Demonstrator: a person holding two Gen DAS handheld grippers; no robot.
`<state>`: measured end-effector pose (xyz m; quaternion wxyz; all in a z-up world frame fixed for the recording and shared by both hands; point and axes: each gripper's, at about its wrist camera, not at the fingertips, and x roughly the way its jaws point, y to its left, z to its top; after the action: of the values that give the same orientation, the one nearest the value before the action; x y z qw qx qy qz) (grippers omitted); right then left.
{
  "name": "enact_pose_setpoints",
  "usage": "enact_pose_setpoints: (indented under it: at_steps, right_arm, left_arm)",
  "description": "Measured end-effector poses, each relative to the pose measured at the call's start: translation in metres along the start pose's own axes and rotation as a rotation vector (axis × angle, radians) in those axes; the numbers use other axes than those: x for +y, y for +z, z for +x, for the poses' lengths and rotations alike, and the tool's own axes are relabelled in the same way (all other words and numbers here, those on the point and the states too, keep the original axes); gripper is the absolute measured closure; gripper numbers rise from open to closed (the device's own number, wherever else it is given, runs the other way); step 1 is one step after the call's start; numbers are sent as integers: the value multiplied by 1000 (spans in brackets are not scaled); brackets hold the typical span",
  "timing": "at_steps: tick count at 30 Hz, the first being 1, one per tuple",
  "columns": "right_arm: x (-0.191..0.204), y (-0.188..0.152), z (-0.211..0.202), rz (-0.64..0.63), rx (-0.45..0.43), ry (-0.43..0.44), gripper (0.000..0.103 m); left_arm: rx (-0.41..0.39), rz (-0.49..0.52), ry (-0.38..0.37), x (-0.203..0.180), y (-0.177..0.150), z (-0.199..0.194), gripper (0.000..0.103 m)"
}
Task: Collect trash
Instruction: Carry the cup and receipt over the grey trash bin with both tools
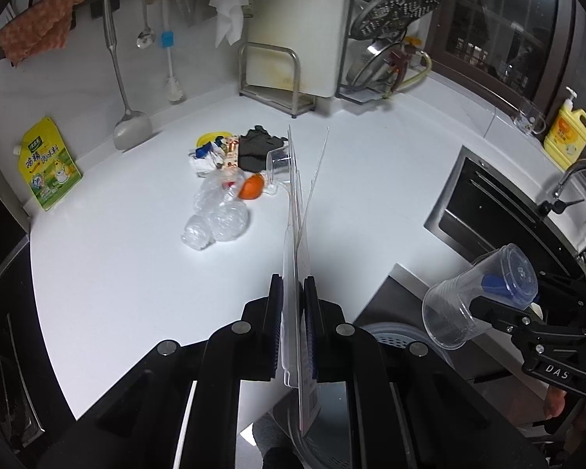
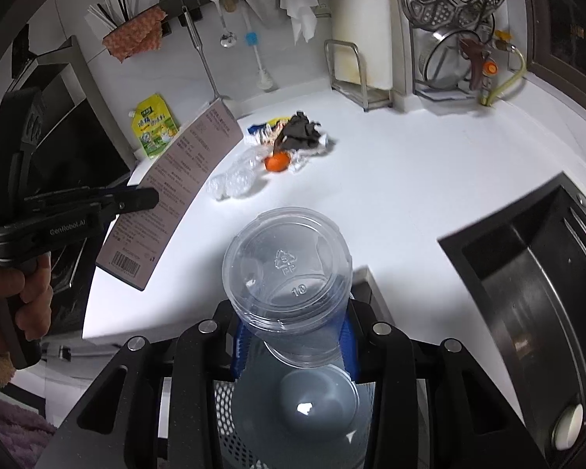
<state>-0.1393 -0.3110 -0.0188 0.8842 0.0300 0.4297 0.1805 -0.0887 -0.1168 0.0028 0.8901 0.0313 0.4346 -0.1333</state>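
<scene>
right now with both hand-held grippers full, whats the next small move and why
Probably open the right hand-held gripper and let the clear plastic cup fall. It hangs over the mesh bin seen directly below its fingers. The left hand-held gripper, clamped on the flat blister pack, also seems over the bin and could follow. More trash waits on the counter.

My left gripper (image 1: 293, 332) pointed steeply downward, its jaws nearly together and pinched on something thin. My right gripper (image 2: 293, 336) tilted down likewise, jaws partly apart and clamped. My left hand (image 2: 15, 305) gripped its handle.
</scene>
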Motion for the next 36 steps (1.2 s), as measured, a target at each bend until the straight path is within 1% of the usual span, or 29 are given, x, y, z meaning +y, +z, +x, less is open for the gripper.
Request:
enact_pose_setpoints:
  at_steps: [4,14,22,28,36]
  right_arm:
    - [1,-17,-6,-17,14,1,67]
    - [-12,-49,-15,4,53,-3,67]
    - [-13,-66,-21,7,73,4,67]
    - [-10,-75,-19,8,91,11,67]
    - [-5,-91,-6,-14,144,11,67]
  left_arm:
    - [15,0,-11,-12,-13,-2,92]
    - [44,5,-37,-36,-41,-4,92]
    - [76,24,-73,-56,-59,-2,92]
    - [101,53,-89,-68,-72,1,92]
    - [164,77,-109,-75,-90,14,92]
